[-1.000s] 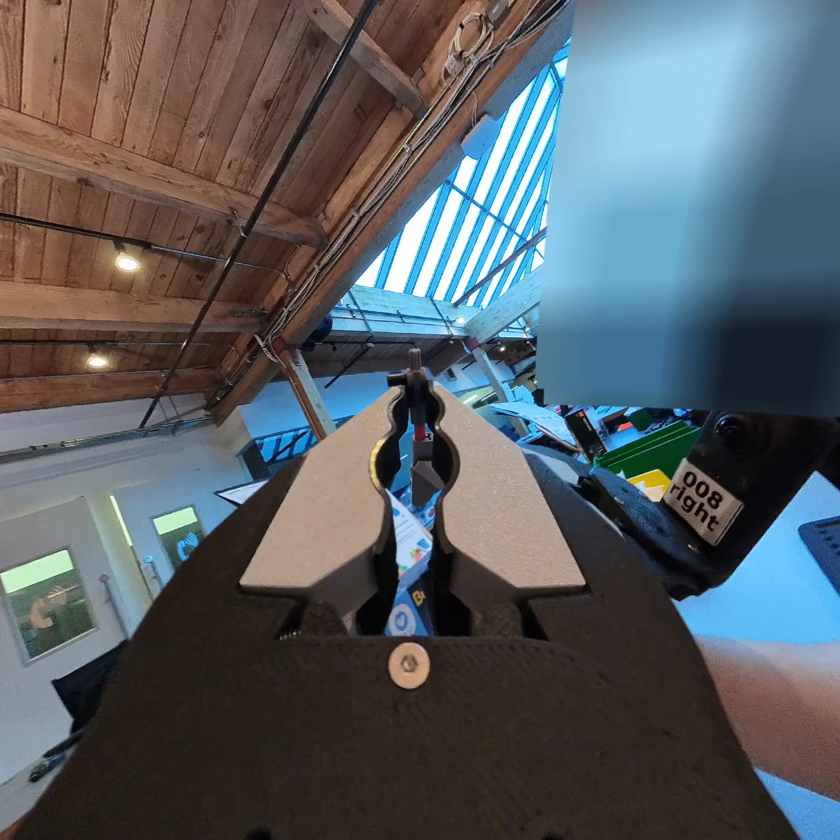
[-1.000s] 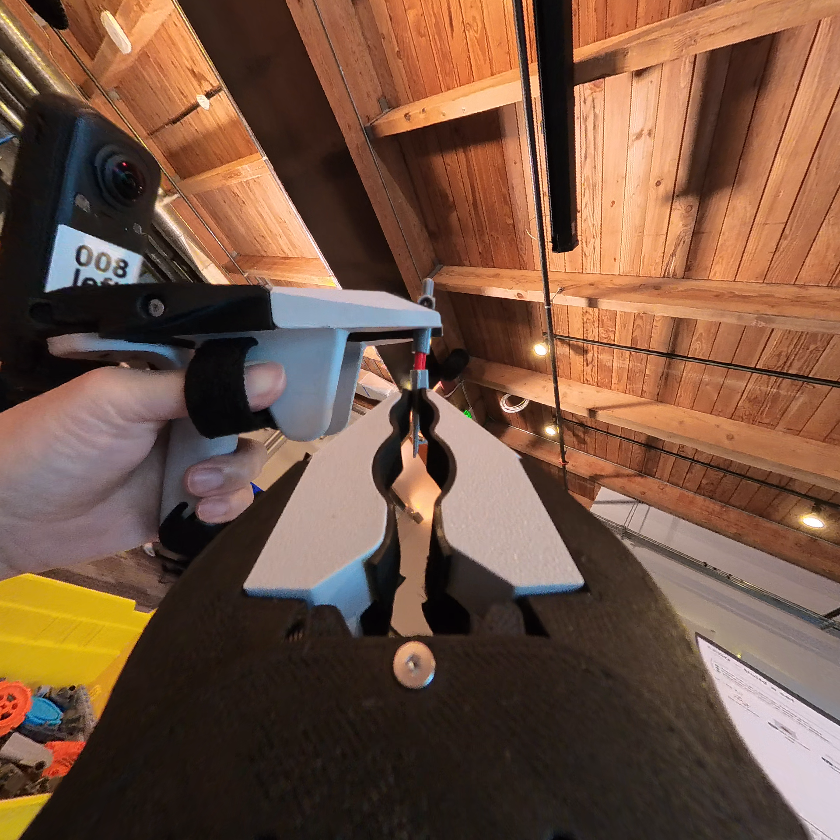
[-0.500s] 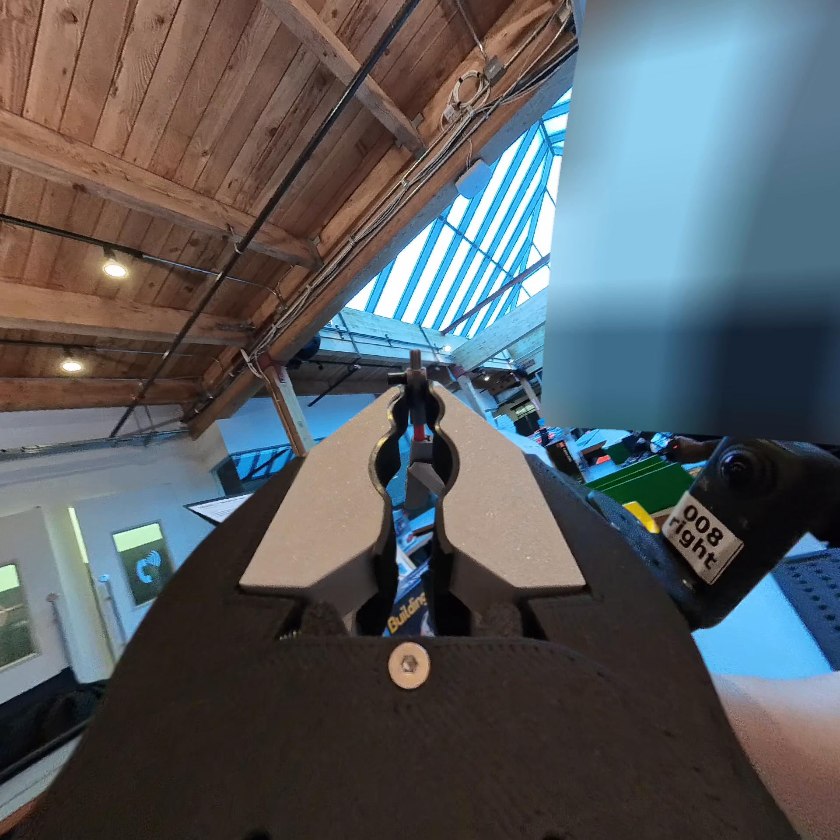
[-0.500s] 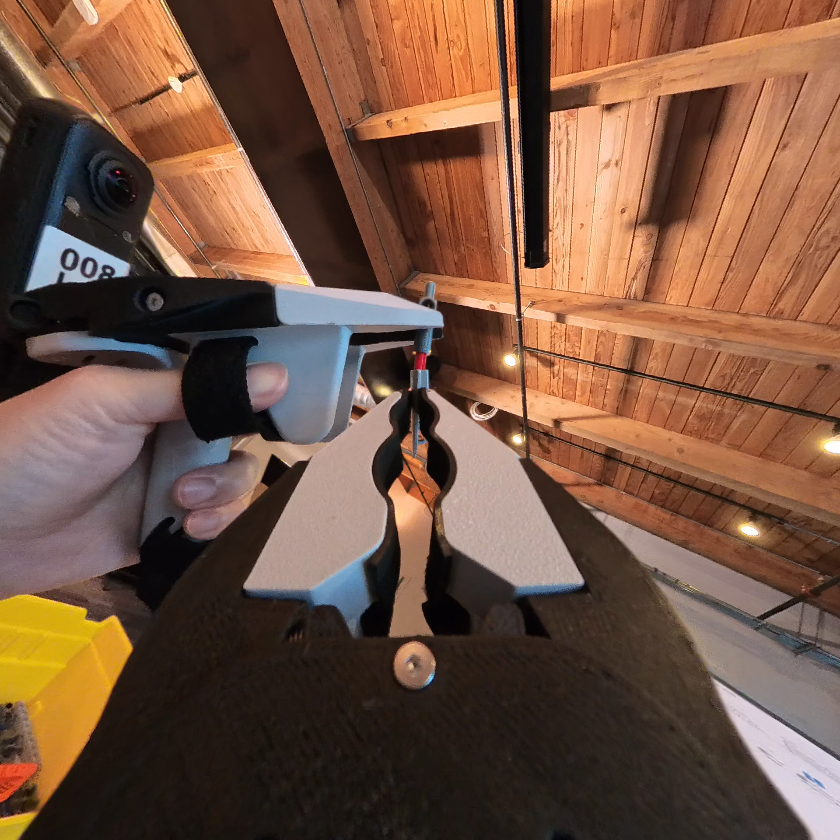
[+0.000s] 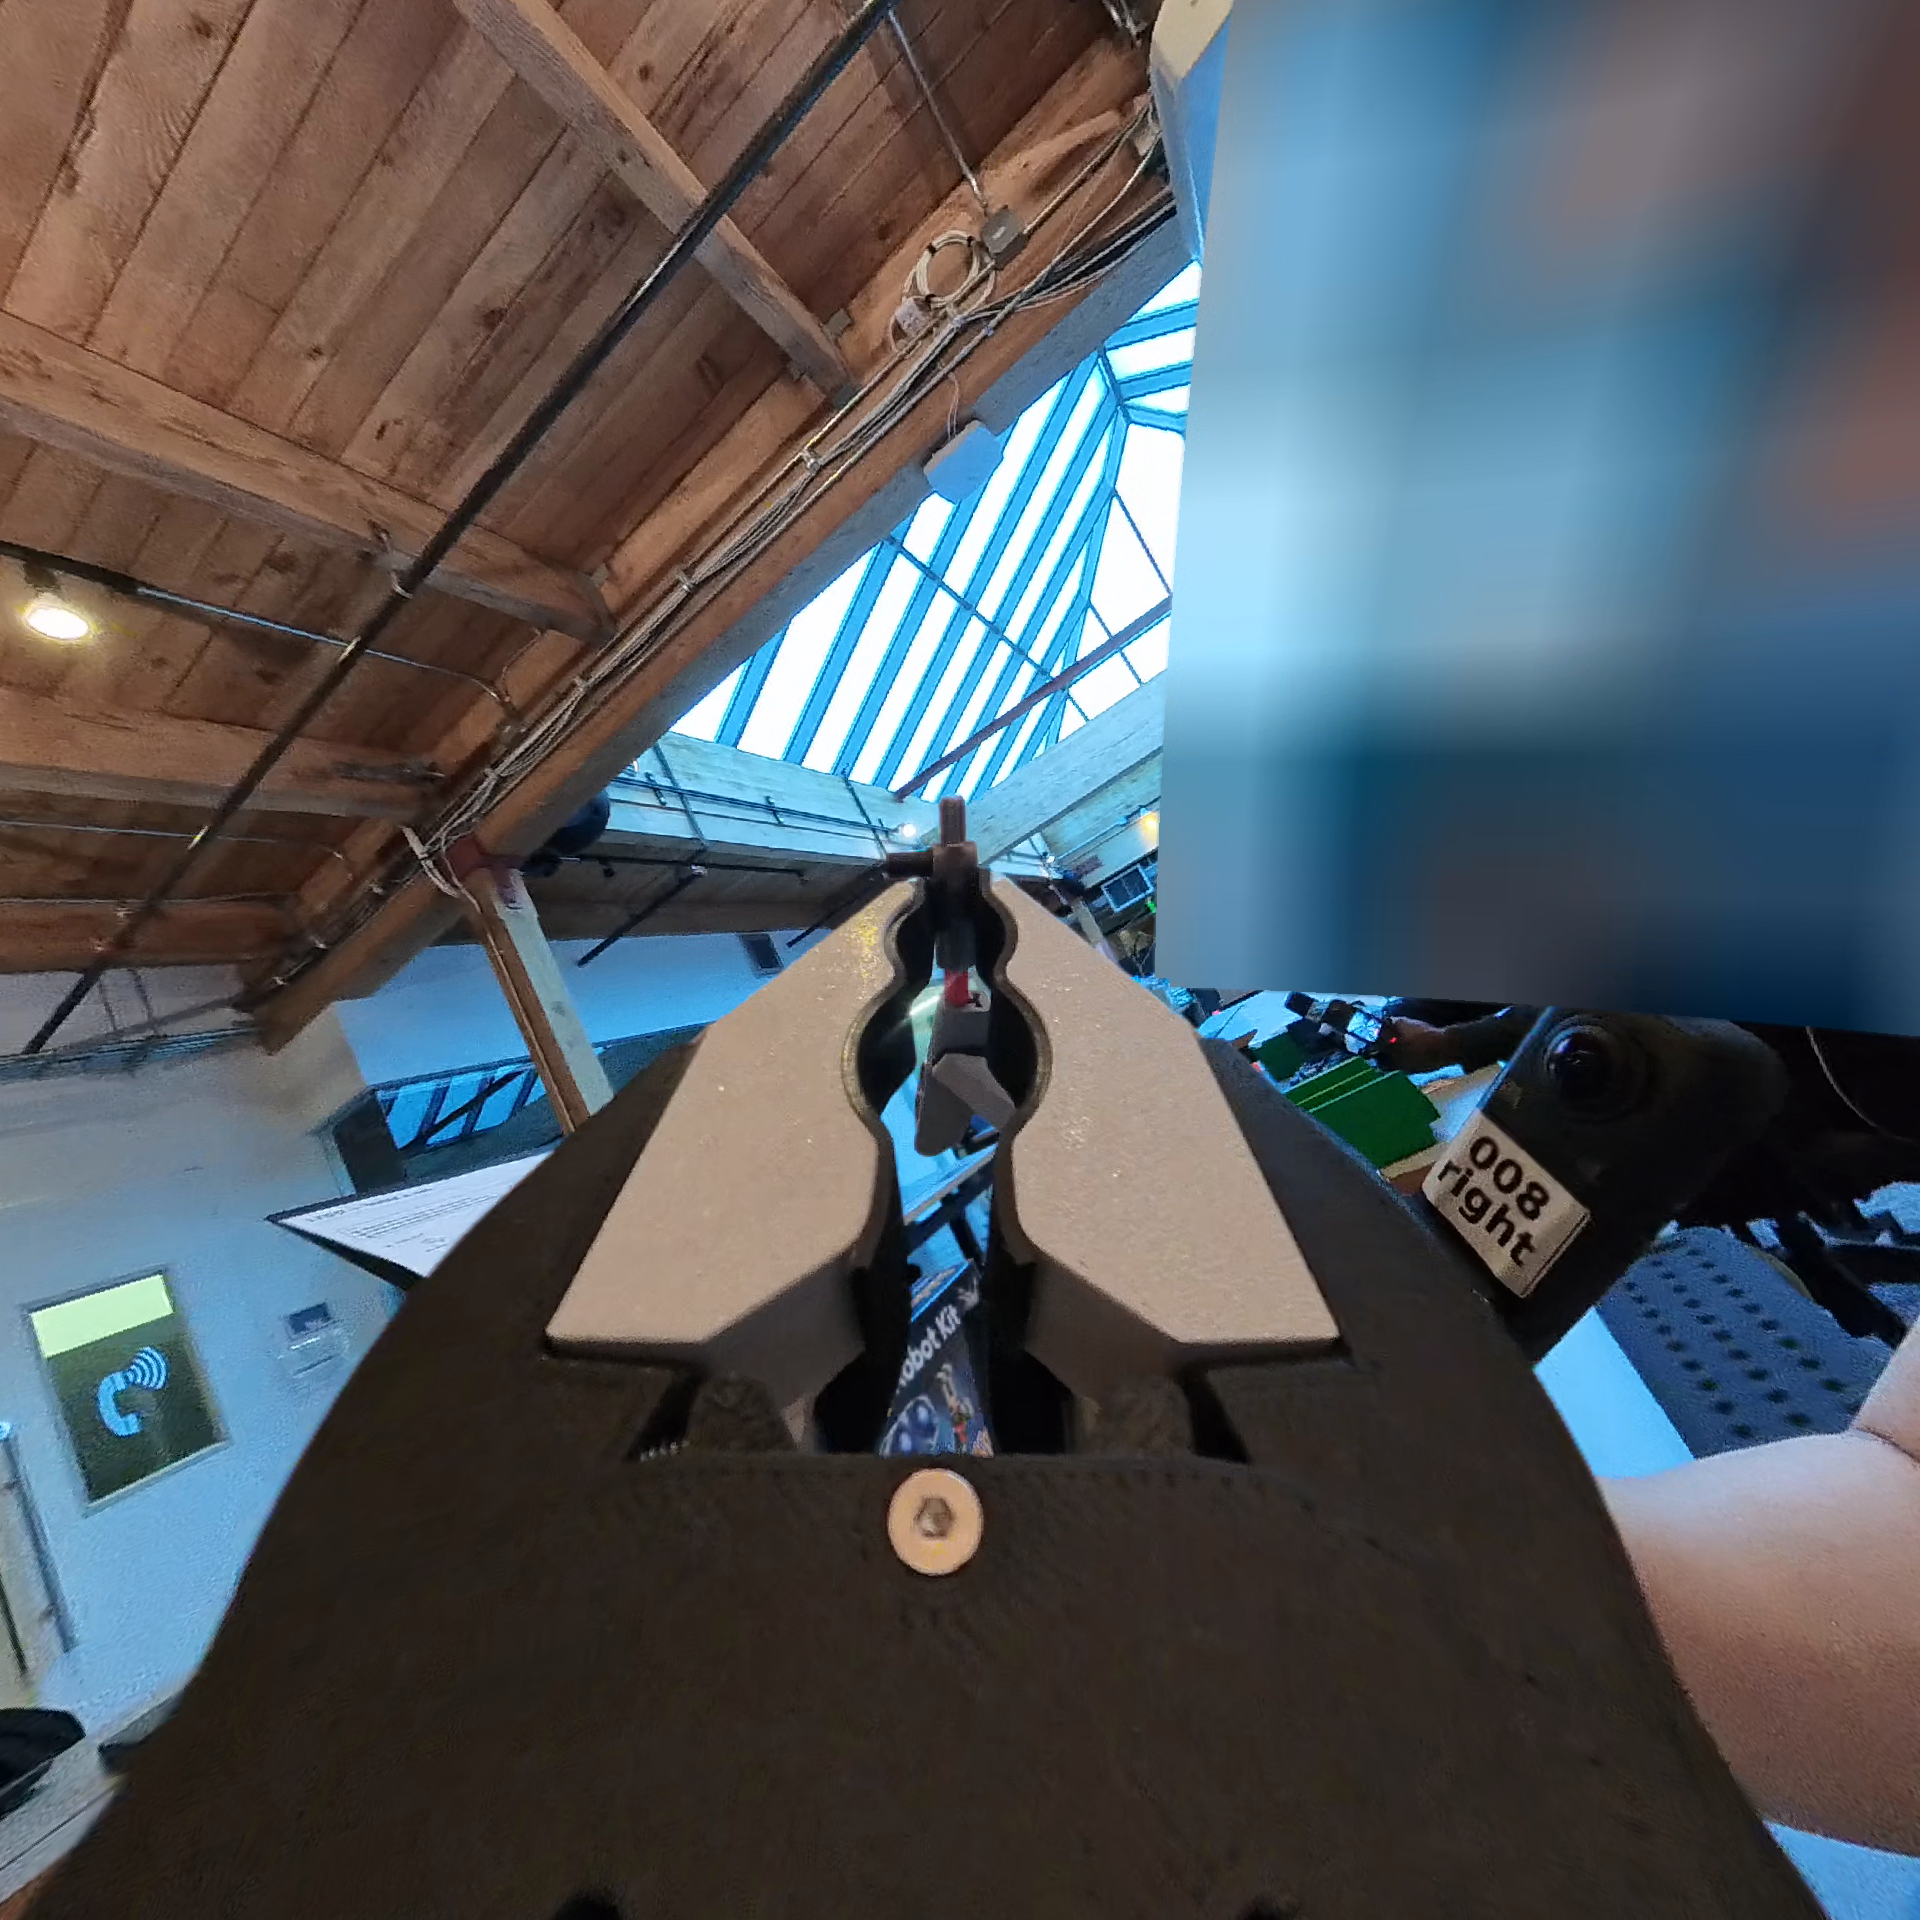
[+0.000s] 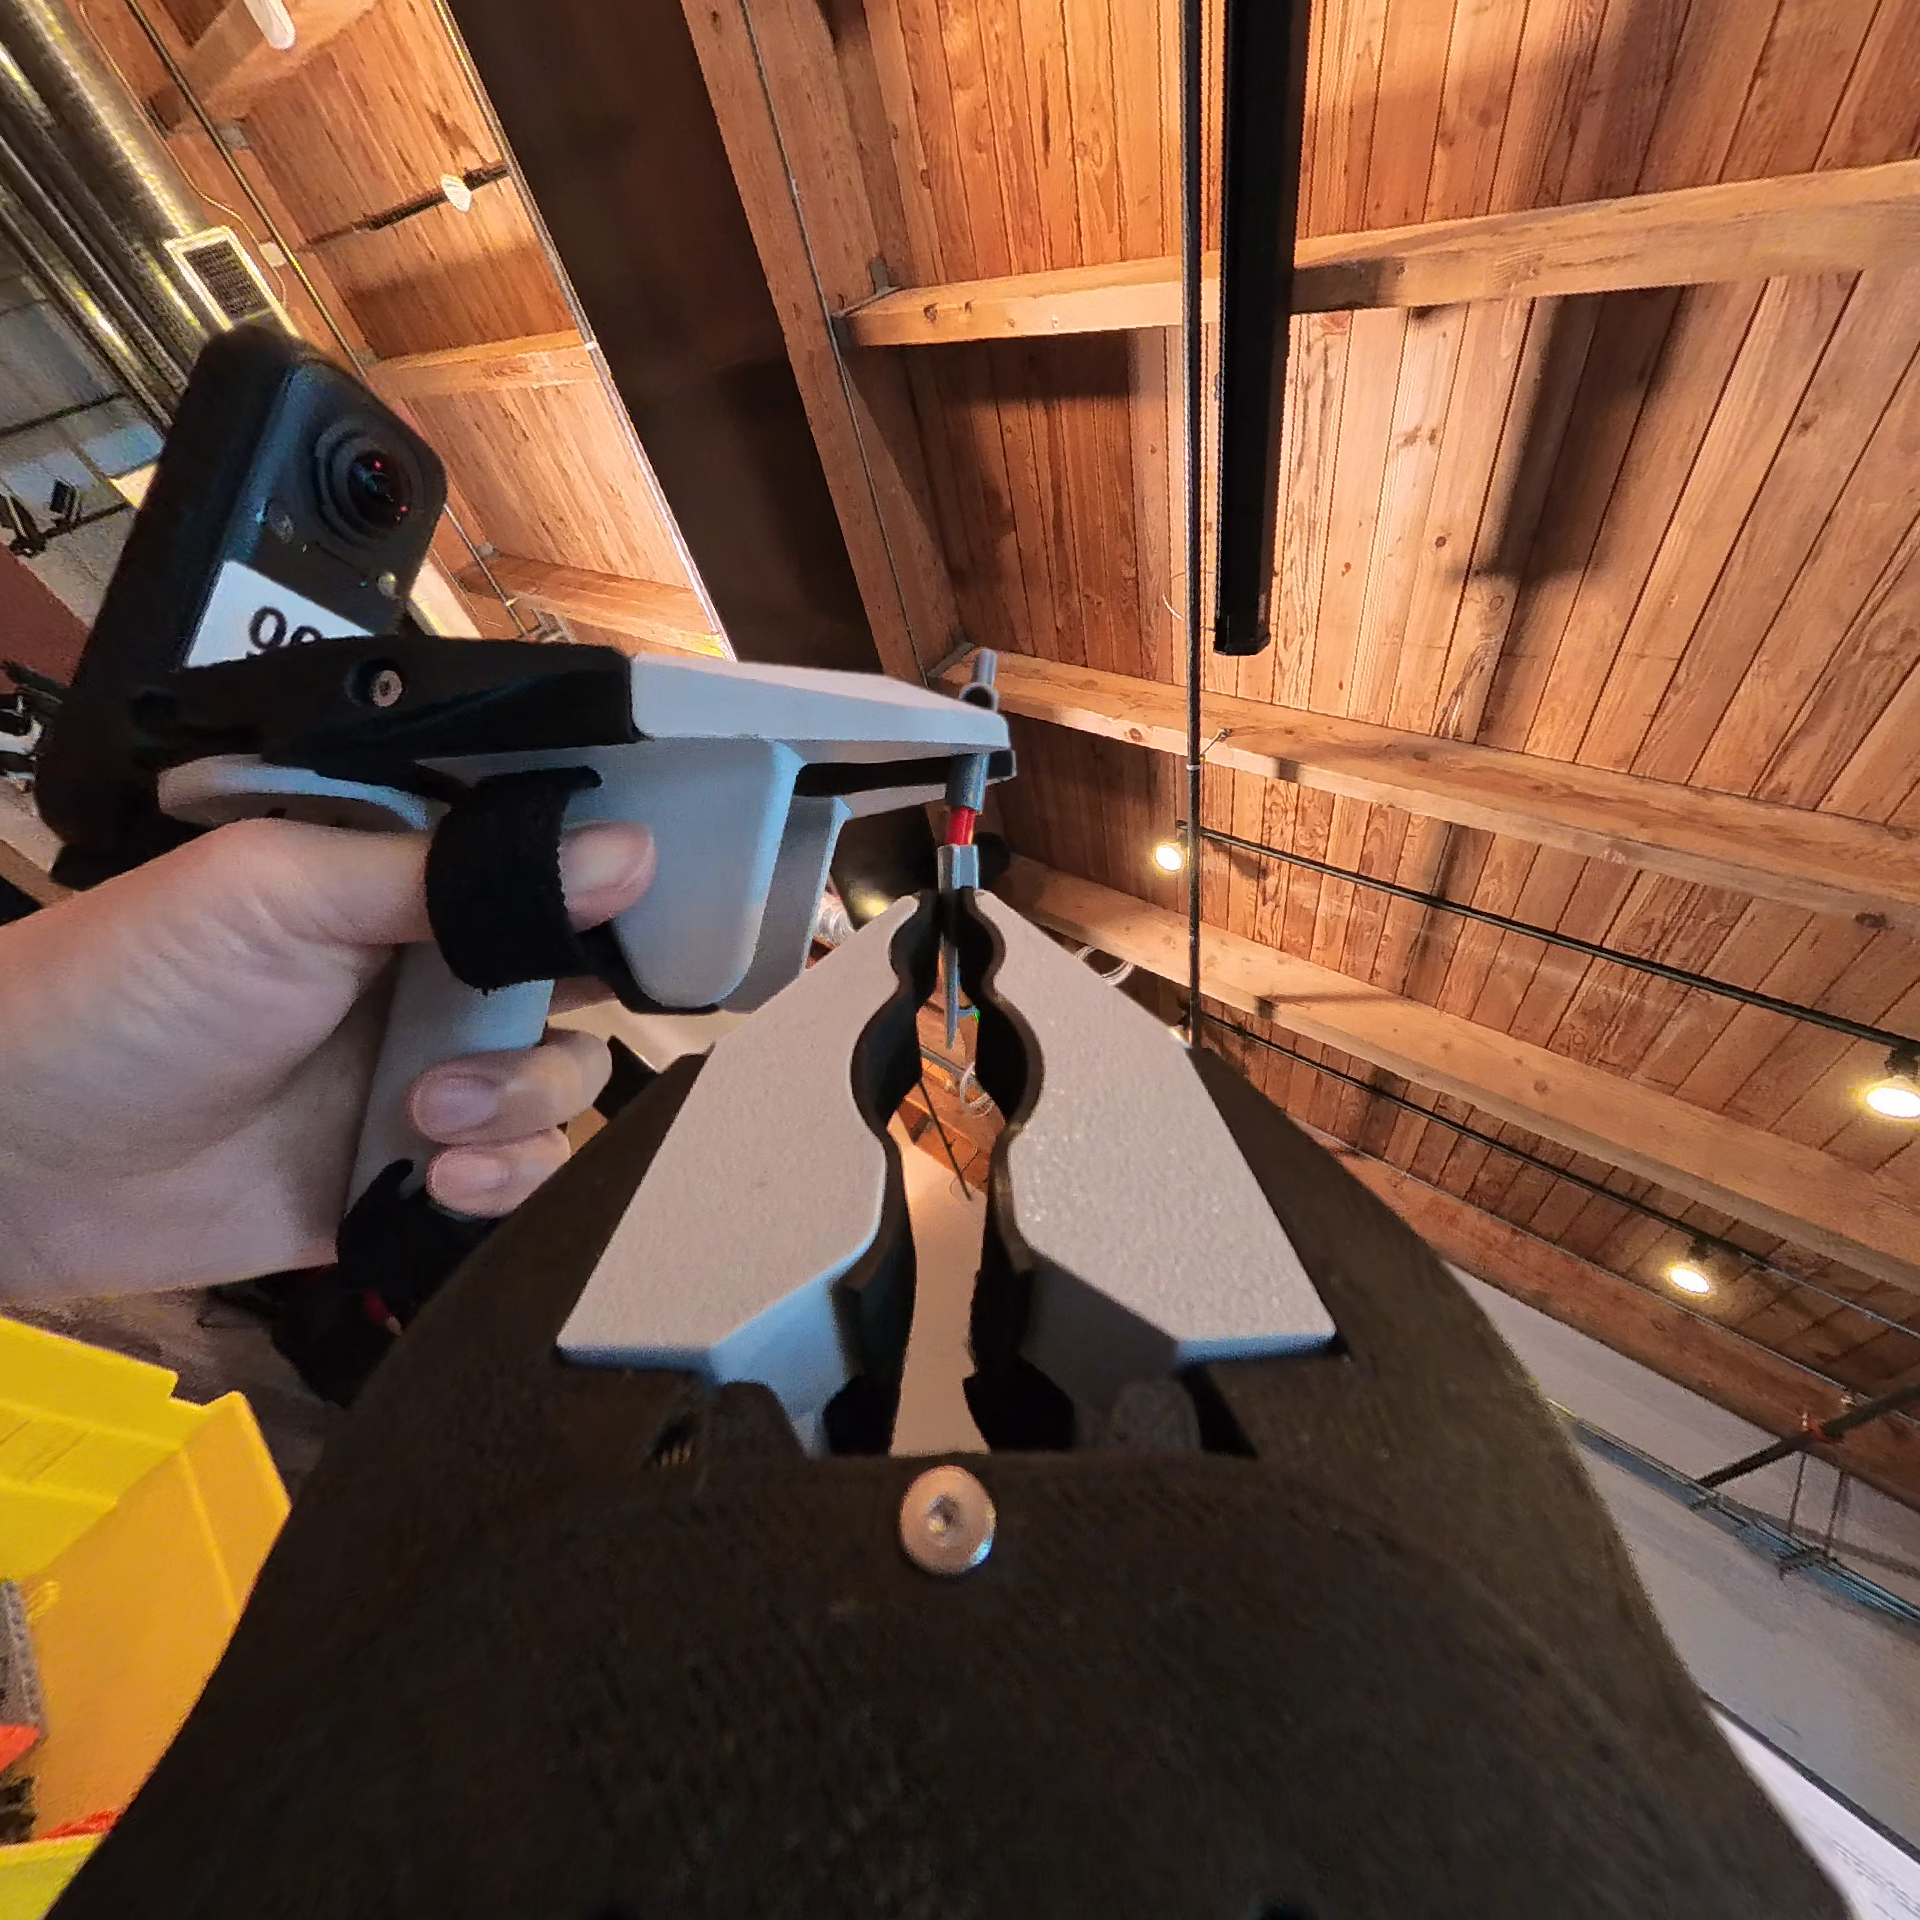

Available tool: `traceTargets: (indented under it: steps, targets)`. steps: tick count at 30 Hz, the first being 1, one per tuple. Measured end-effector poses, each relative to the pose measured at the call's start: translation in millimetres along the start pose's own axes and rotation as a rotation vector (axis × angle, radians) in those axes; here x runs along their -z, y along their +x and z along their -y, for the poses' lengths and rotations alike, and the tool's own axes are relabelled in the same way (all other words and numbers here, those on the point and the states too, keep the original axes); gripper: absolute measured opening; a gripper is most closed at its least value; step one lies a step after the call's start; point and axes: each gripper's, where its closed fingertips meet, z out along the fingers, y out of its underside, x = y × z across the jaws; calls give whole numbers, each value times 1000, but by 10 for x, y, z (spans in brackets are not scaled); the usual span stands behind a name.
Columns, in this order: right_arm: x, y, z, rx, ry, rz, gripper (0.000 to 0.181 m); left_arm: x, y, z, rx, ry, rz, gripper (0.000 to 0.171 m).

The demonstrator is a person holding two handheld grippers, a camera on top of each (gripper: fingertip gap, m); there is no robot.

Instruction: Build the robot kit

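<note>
A small assembly of grey connectors on a short red axle (image 6: pixel 958 826) is held up in the air between both grippers. My left gripper (image 5: pixel 951 899) is shut on the upper connector (image 5: pixel 951 847), which sticks out past its tips. The red axle (image 5: pixel 961 982) shows through the gap between its fingers. In the right wrist view the left gripper (image 6: pixel 982 753) comes in level from the left, held by a hand (image 6: pixel 208 1039). My right gripper (image 6: pixel 951 909) is shut on the lower grey piece (image 6: pixel 956 864), whose thin end hangs between its jaws.
Both views point up at a wooden beam ceiling with a black hanging rail (image 6: pixel 1252 312) and a skylight (image 5: pixel 987 582). A yellow bin (image 6: pixel 104 1507) with small parts sits at lower left. Green bins (image 5: pixel 1361 1101) and a perforated board (image 5: pixel 1714 1340) lie behind the right gripper's camera housing (image 5: pixel 1579 1081). Both grippers' tips are close together, under 4 cm apart.
Both grippers stay shut on the assembly. The pair has swung together, so the ceiling and room slide across both views. The left gripper sits slightly more tilted in the right wrist view.
</note>
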Motion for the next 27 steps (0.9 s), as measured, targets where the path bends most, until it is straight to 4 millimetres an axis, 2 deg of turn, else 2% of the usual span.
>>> traceTargets:
  steps: [11, 27]
  targets:
    - [-59, 16, -113, -108, -104, -76, 0, -5, -142, -40, -6, 70, 155, 5]
    - [-95, -25, -261, -249, -223, -122, 0, 69, -308, -110, 116, 148, 244, 5]
